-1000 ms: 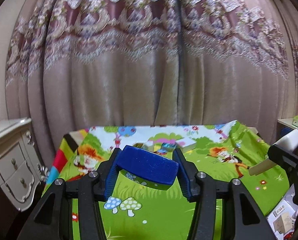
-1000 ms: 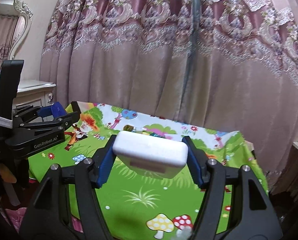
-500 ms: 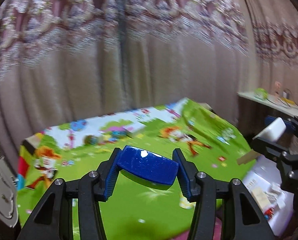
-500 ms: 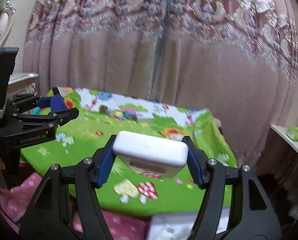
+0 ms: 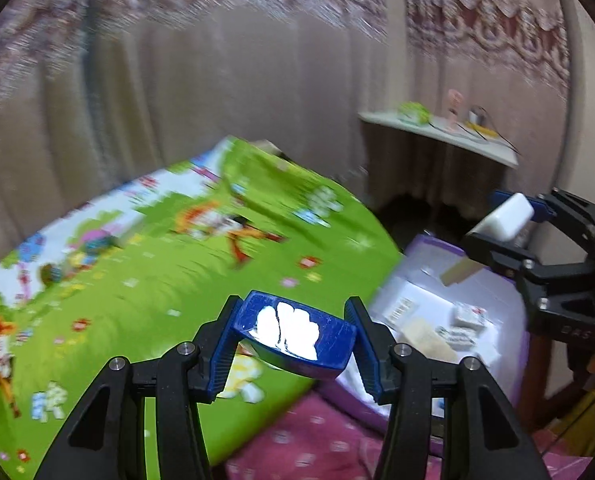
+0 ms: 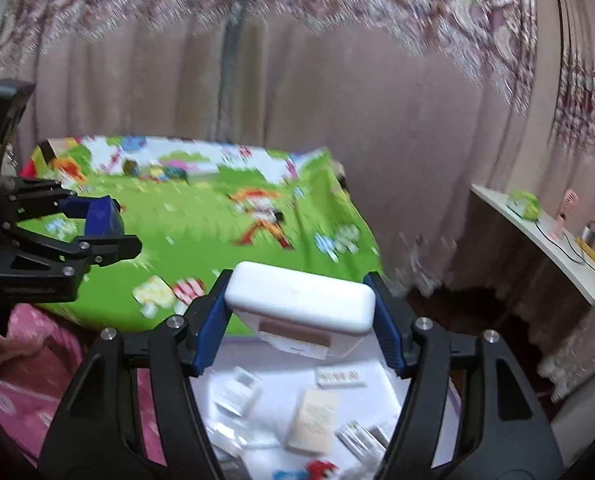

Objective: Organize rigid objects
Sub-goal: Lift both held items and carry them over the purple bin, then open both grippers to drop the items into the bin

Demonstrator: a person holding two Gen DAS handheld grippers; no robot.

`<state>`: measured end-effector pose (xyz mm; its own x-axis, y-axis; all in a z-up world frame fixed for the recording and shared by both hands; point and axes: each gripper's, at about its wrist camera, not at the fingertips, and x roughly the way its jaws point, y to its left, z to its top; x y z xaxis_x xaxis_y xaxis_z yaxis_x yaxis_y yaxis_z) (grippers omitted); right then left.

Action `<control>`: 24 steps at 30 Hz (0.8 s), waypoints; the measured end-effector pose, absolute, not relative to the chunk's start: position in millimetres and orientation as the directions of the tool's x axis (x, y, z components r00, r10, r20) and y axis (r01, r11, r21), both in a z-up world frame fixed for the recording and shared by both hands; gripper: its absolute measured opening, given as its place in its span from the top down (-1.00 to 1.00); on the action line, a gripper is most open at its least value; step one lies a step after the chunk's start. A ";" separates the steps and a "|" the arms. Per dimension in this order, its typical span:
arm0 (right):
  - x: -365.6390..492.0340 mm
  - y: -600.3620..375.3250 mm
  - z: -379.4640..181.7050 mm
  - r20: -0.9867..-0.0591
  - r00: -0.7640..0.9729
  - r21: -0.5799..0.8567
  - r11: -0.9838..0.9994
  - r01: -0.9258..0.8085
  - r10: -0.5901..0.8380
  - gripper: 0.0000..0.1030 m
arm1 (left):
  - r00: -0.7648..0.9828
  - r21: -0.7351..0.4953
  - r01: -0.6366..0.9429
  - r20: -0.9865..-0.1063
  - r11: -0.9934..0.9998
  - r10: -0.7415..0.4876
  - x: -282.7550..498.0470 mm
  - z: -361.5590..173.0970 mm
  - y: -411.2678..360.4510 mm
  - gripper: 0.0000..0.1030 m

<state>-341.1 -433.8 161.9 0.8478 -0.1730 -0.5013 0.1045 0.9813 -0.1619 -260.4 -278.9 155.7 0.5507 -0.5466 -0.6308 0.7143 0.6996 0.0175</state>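
Note:
My left gripper (image 5: pixel 293 340) is shut on a glossy blue block (image 5: pixel 297 338) and holds it in the air over the near right corner of the green cartoon mat (image 5: pixel 137 280). My right gripper (image 6: pixel 299 312) is shut on a white rounded box (image 6: pixel 299 302) and holds it above a white bin (image 6: pixel 373 376) with several small boxes and cards in it. In the left wrist view the right gripper (image 5: pixel 509 224) with the white box is at the right, over the bin (image 5: pixel 437 292). In the right wrist view the left gripper (image 6: pixel 101 216) is at the left.
Pink curtains (image 5: pixel 217 100) hang behind the mat. A white shelf (image 6: pixel 537 236) with a green toy and small items stands at the right. Several small toys (image 6: pixel 157 170) lie at the mat's far edge. A pink blanket (image 5: pixel 317 440) lies below the mat's front.
Both grippers have swung right, away from the mat's middle, still holding their objects. The white bin has come into view under the right gripper. The dresser at the left has left the view.

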 end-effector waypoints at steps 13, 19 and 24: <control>-352.5 -506.3 109.4 -0.689 0.669 -0.174 0.960 0.220 -0.278 -0.32 | 0.317 0.011 0.876 -0.766 0.482 -0.560 -285.8 99.4 -374.8 -0.03; -353.4 -521.5 93.1 -0.738 0.607 -0.173 0.952 0.254 -0.296 -0.33 | 0.257 -0.014 0.905 -0.778 0.425 -0.573 -288.3 82.0 -396.6 -0.08; -346.6 -528.2 82.9 -0.773 0.537 -0.207 0.934 0.290 -0.338 -0.61 | 0.232 -0.046 0.911 -0.766 0.411 -0.599 -285.1 75.7 -395.2 -0.46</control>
<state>-346.6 -528.2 82.9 0.5375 -0.3379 -0.7726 0.2897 0.9344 -0.2071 -285.1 -395.2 75.7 0.2316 -0.5993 -0.7663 0.9105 0.4108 -0.0462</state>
